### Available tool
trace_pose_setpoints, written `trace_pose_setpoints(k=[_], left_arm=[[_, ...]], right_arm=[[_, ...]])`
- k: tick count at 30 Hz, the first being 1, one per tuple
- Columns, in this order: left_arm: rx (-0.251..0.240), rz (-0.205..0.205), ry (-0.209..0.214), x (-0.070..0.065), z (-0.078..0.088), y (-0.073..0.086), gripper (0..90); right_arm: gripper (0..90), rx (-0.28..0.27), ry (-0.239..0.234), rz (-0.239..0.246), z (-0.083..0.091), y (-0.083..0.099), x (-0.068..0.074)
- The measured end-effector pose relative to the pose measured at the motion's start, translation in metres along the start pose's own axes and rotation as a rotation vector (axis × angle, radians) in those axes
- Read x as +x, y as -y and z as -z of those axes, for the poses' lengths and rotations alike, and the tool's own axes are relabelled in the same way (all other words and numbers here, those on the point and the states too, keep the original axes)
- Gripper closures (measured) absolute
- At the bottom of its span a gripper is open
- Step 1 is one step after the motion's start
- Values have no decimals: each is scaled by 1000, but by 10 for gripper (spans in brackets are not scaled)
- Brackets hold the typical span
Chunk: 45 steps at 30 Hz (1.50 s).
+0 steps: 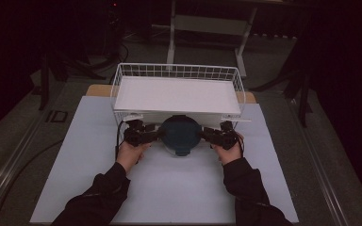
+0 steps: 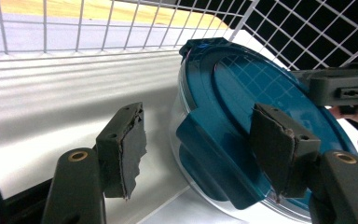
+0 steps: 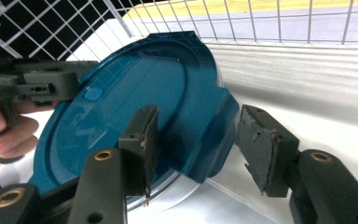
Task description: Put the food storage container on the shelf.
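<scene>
Flanking: two hand-held grippers sit either side of a round container with a teal lid [image 1: 180, 134], at the centre of the high view.
Container place: on the white table [image 1: 89, 155], at the open front of the white wire basket [image 1: 122, 77], partly under the basket's white tray [image 1: 176, 94].
Container build: clear body below the lid; a latch tab [image 2: 209, 158] folds down at its side in the left gripper view, another tab [image 3: 216, 135] in the right gripper view.
Left gripper [image 1: 159, 134]: at the container's left edge; jaws spread, straddling the tab, pads not pressing it.
Right gripper [image 1: 201, 134]: at the container's right edge; jaws spread around its tab, a gap at both pads.
Hands: left hand [image 1: 131, 153] and right hand [image 1: 229, 151] hold the gripper bodies, below centre of frame.
</scene>
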<state>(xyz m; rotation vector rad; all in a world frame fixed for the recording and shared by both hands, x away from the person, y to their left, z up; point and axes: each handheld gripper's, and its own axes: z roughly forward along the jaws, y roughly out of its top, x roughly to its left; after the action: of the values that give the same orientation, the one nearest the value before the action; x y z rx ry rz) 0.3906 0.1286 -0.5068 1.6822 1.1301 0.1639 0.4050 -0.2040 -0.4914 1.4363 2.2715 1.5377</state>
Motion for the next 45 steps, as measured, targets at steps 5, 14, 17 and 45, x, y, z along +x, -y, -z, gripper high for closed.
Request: trace_pose_setpoints(k=[5, 14, 17, 45], left_arm=[[0, -41, 37, -4, 4, -1, 250], [70, -143, 99, -22, 24, 3, 47], [76, -159, 115, -28, 31, 5, 13], [40, -257, 126, -64, 88, 42, 12]], right_arm=[[431, -20, 17, 49, 4, 2, 4], [397, -32, -14, 86, 26, 7, 26], [398, -27, -31, 97, 31, 10, 34], [900, 156, -99, 180, 3, 51, 75]])
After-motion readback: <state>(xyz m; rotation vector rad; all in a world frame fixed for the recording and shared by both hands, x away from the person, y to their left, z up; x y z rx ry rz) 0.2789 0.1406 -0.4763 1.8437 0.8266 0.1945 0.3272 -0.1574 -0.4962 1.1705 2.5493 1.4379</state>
